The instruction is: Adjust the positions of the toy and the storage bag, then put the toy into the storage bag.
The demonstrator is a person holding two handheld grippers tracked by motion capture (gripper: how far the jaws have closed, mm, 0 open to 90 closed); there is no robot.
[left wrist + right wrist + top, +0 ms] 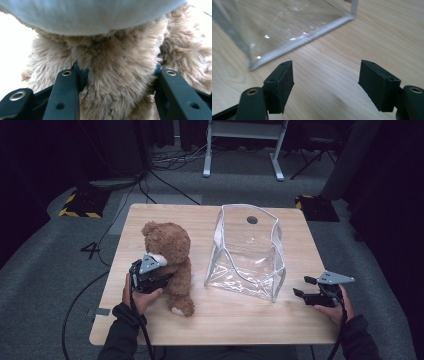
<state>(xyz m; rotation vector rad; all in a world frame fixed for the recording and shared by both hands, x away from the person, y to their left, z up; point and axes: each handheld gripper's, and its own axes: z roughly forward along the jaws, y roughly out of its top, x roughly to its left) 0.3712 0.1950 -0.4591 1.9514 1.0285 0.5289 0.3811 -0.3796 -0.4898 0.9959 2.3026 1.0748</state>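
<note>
Brown teddy bear (172, 257), left hand-held gripper (150, 275) clamped

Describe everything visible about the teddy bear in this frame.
The teddy bear is a brown, shaggy plush with a pale muzzle and pale foot soles. It sits upright on the wooden table, left of the clear bag and apart from it. The left gripper meets its front; in the left gripper view its jaws press the bear's fur from both sides.

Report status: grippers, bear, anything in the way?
Left gripper shut on teddy bear. Right gripper open, empty, beside clear bag. Bag upright, mouth open; nothing between.
</note>
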